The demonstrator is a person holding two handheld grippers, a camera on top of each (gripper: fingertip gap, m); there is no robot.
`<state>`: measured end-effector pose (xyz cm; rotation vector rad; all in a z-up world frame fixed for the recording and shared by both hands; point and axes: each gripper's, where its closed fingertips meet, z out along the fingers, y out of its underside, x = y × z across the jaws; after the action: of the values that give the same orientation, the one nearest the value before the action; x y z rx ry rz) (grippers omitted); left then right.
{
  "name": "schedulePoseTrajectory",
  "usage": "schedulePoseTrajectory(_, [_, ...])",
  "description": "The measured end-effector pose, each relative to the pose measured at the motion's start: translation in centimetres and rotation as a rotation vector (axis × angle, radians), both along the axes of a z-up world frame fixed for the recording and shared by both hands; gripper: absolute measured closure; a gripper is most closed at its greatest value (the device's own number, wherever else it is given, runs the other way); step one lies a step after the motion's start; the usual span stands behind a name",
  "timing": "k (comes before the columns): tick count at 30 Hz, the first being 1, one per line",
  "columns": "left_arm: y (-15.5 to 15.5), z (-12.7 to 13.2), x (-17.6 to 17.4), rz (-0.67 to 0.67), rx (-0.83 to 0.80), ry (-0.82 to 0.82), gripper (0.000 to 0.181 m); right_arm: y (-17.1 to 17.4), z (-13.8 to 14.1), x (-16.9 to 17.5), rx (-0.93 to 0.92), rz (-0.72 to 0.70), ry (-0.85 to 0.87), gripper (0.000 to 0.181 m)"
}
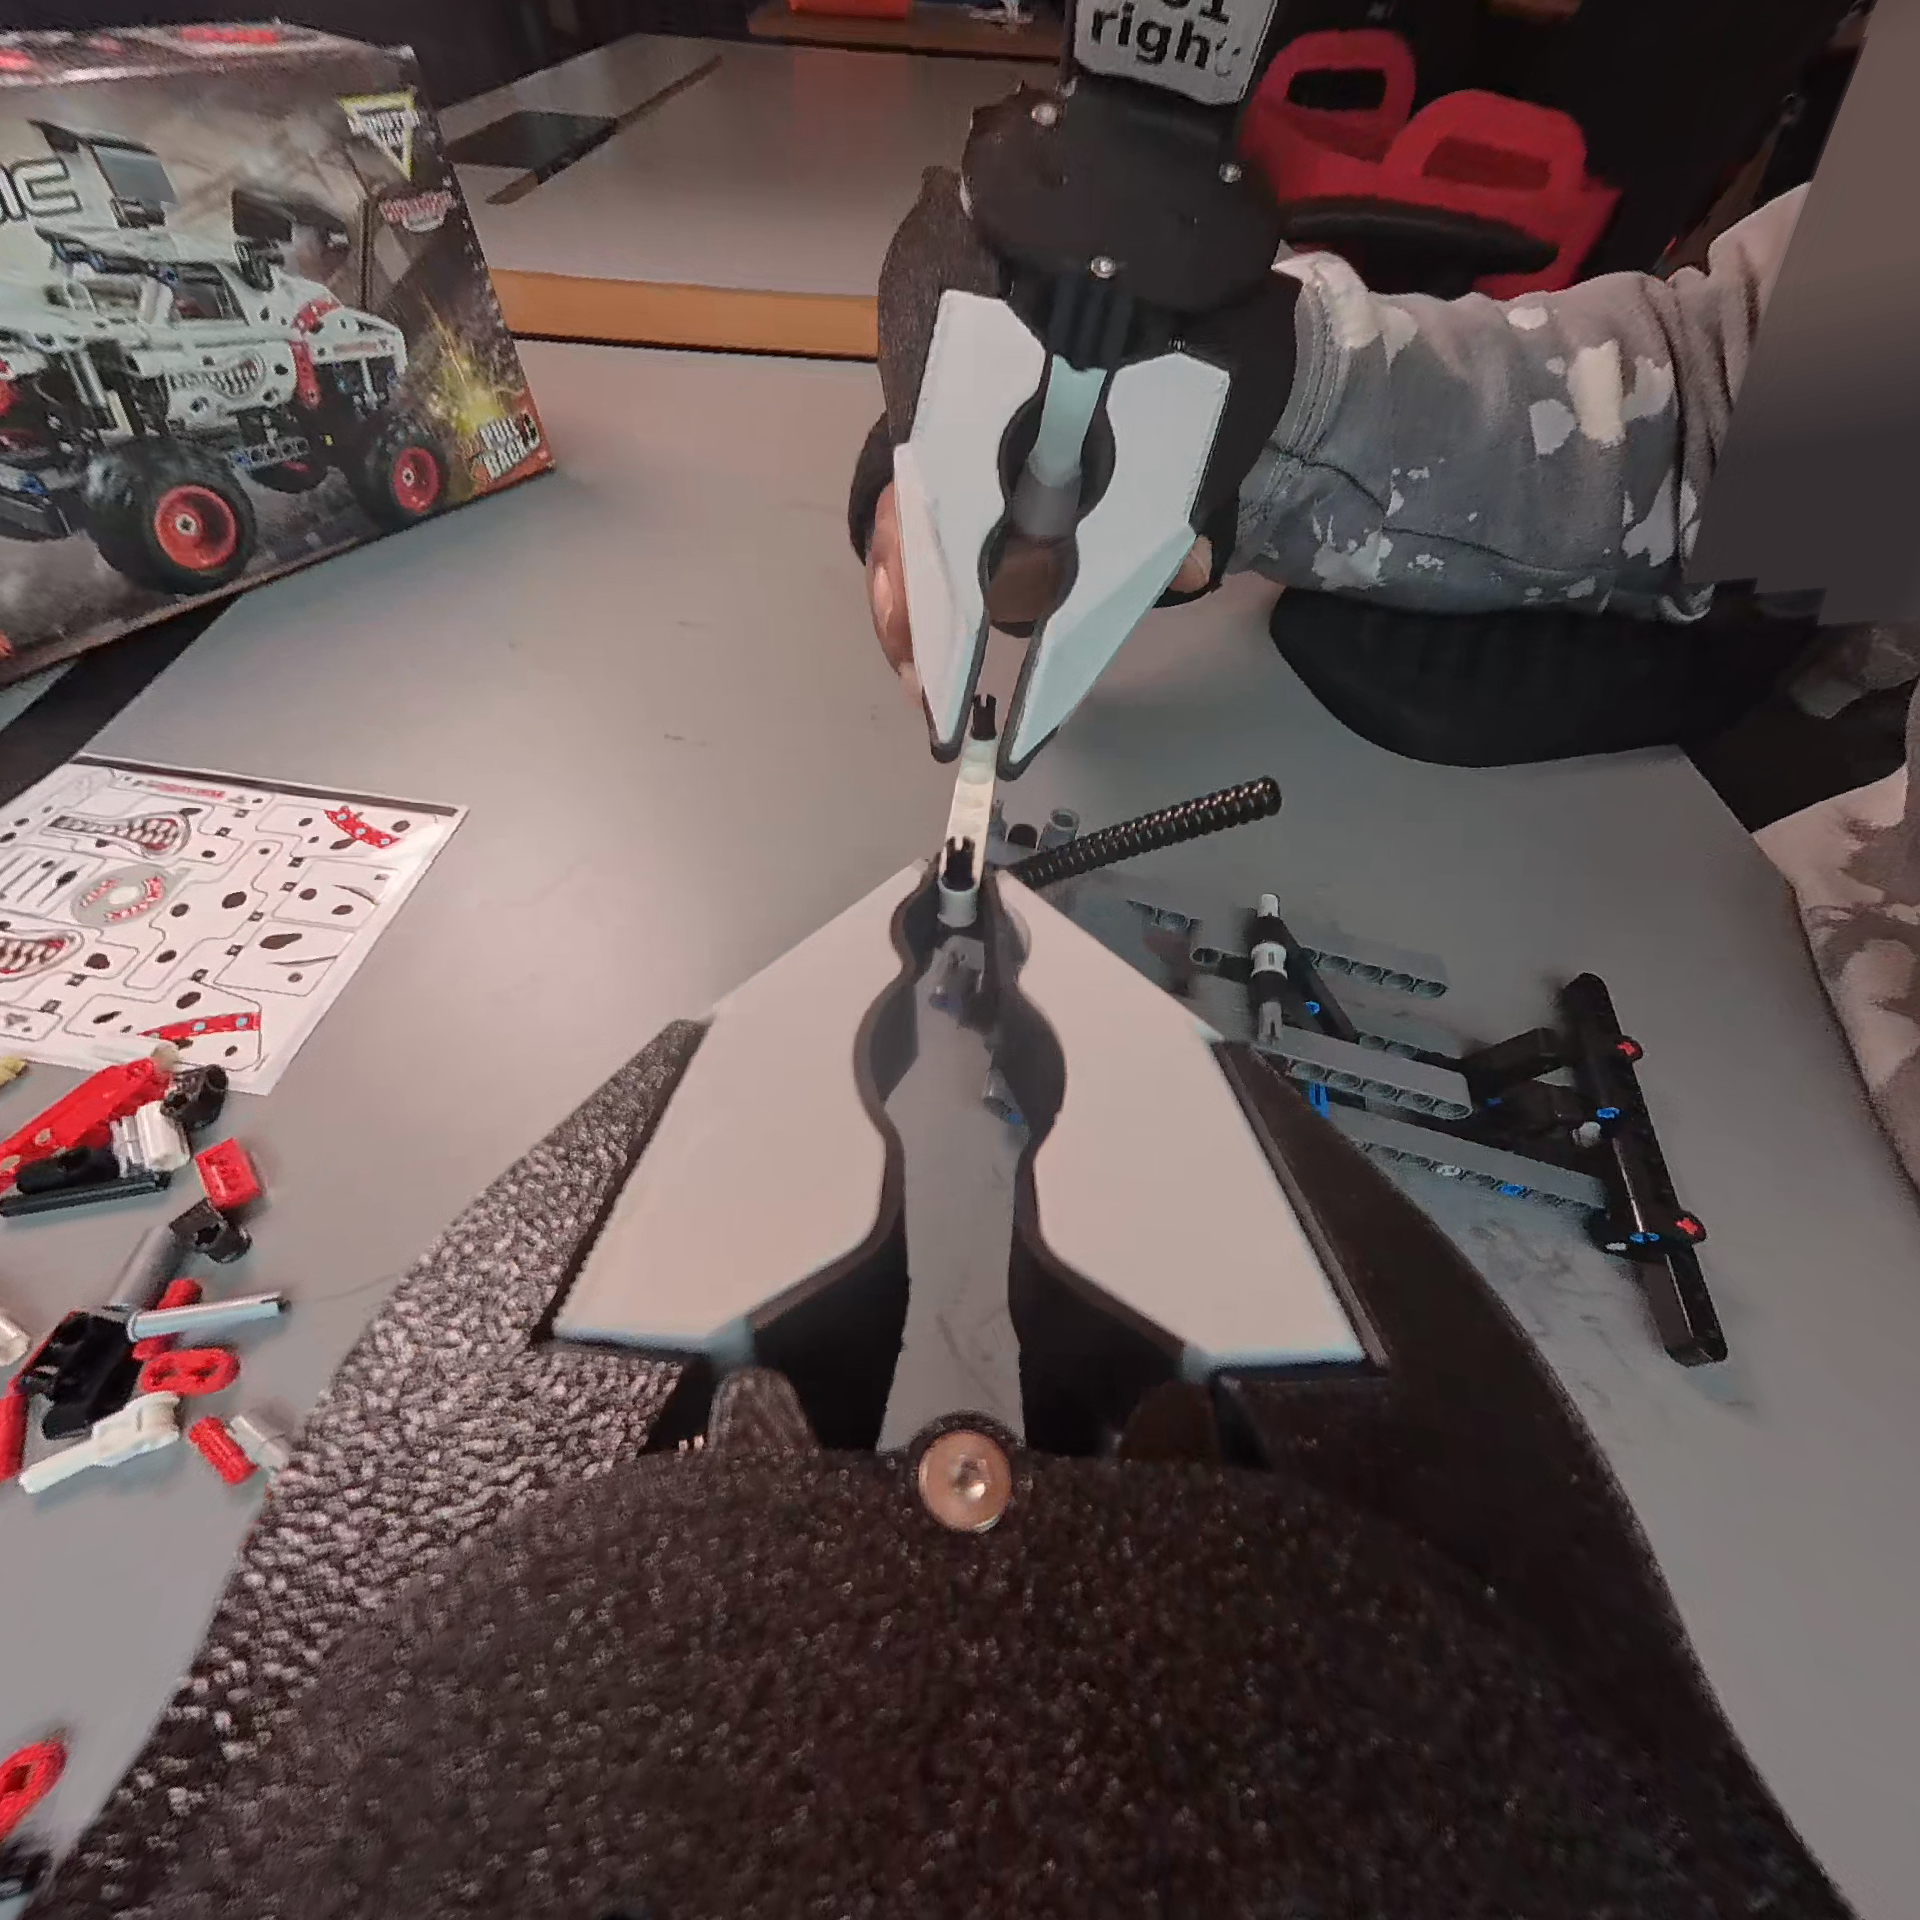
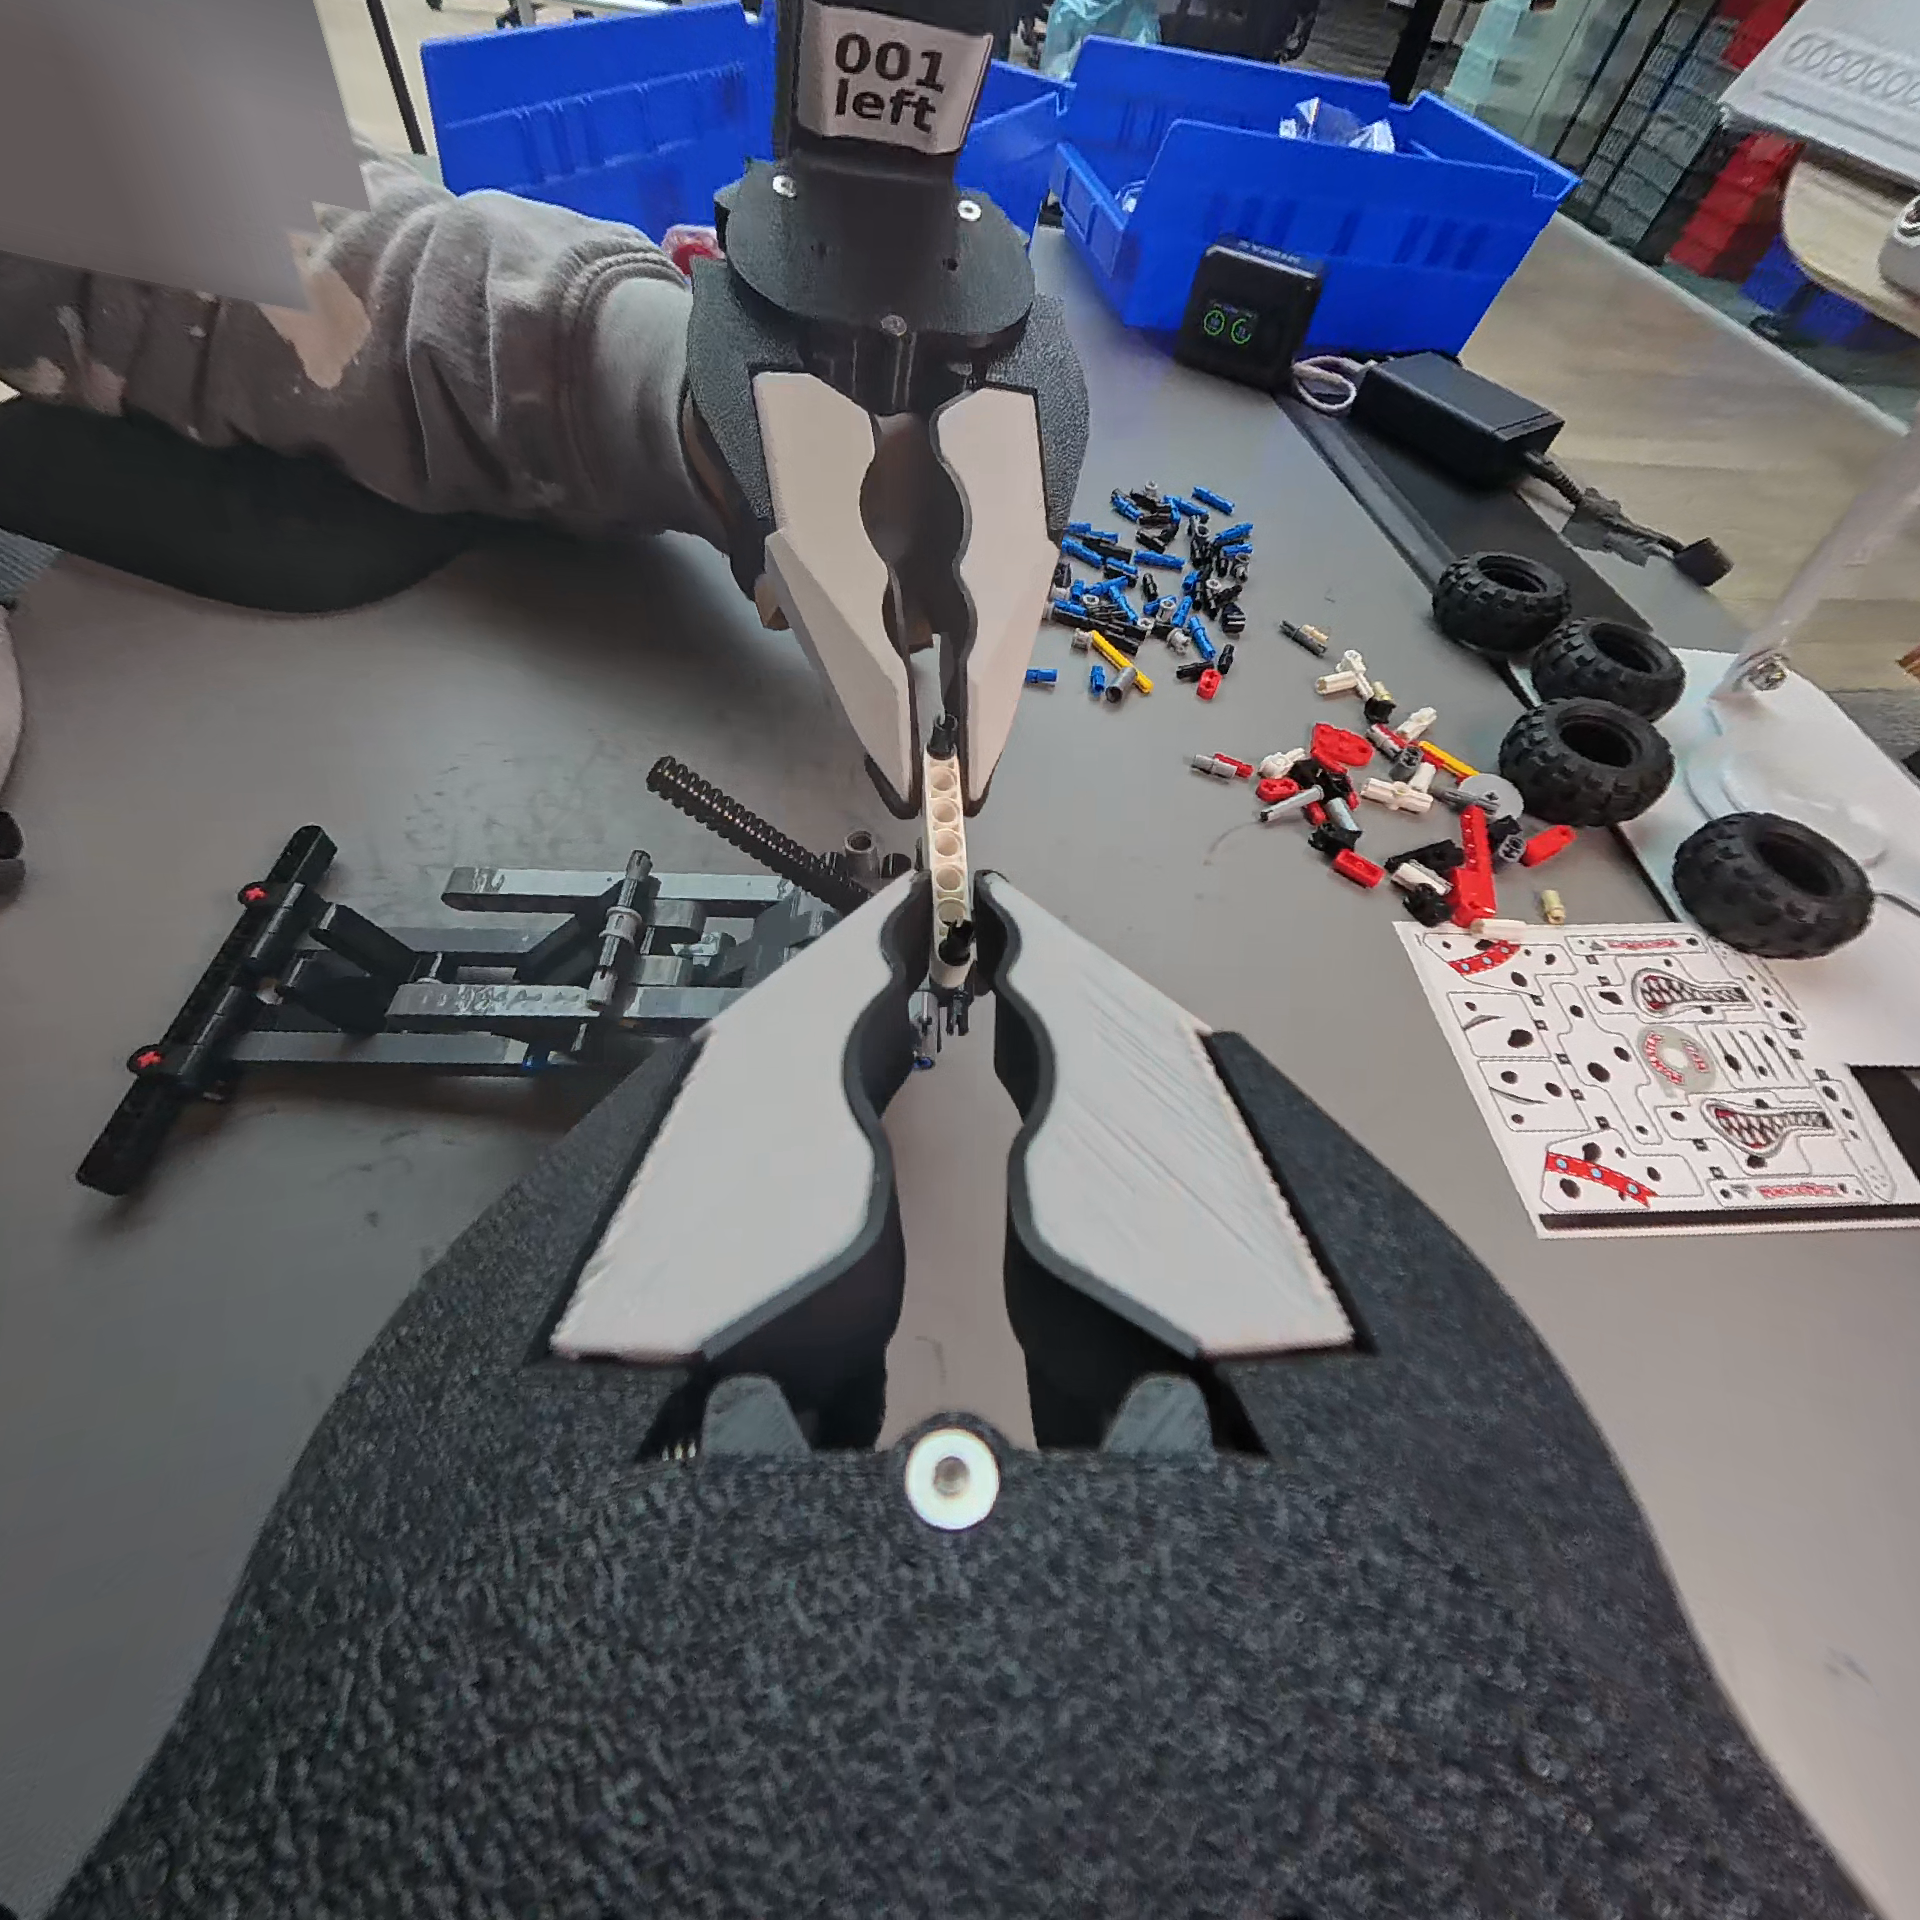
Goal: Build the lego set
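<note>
A white beam with holes [image 2: 943, 831] with black pins at both ends is held in the air between my two grippers, which face each other tip to tip. My right gripper [image 2: 951, 888] is shut on its near end. My left gripper [image 1: 956, 883] is shut on the other end, around a grey and black pin [image 1: 956, 896]. In the left wrist view the right gripper [image 1: 982, 743] comes down from above onto the beam [image 1: 971, 795]. The left gripper also shows in the right wrist view [image 2: 940, 779]. The dark chassis frame [image 2: 468, 987] lies flat on the grey table just beyond the beam.
A black spring [image 2: 748, 821] lies by the chassis [image 1: 1455, 1081]. The set's box [image 1: 208, 312] and sticker sheet [image 1: 187, 914] lie at the left. Loose red, white and black parts [image 1: 135, 1299], blue and black pins [image 2: 1143, 582], several tyres [image 2: 1584, 758], blue bins [image 2: 1299, 187].
</note>
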<state>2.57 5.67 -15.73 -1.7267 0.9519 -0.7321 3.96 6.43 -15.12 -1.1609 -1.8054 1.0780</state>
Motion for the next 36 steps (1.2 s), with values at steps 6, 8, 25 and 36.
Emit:
schedulePoseTrajectory(6, [-0.3, -0.8, -1.4, -0.012, -0.076, 0.017, 0.163, 0.3, -0.7, -0.1, 0.012, -0.025, -0.048, 0.178])
schedulePoseTrajectory(8, [-0.2, -1.5, -1.6, -0.009, -0.096, 0.042, 0.162, 0.3, -0.9, 0.1, -0.006, -0.018, -0.06, 0.178])
schedulePoseTrajectory(25, [-0.2, -2.6, -0.2, -0.019, -0.233, 0.04, 0.173, 0.0, -0.9, 0.5, -0.106, 0.024, -0.043, 0.178])
schedulePoseTrajectory(36, [-0.3, -2.6, -0.1, -0.019, -0.313, 0.005, 0.175, 0.0, -0.9, 0.7, -0.136, 0.041, -0.04, 0.178])
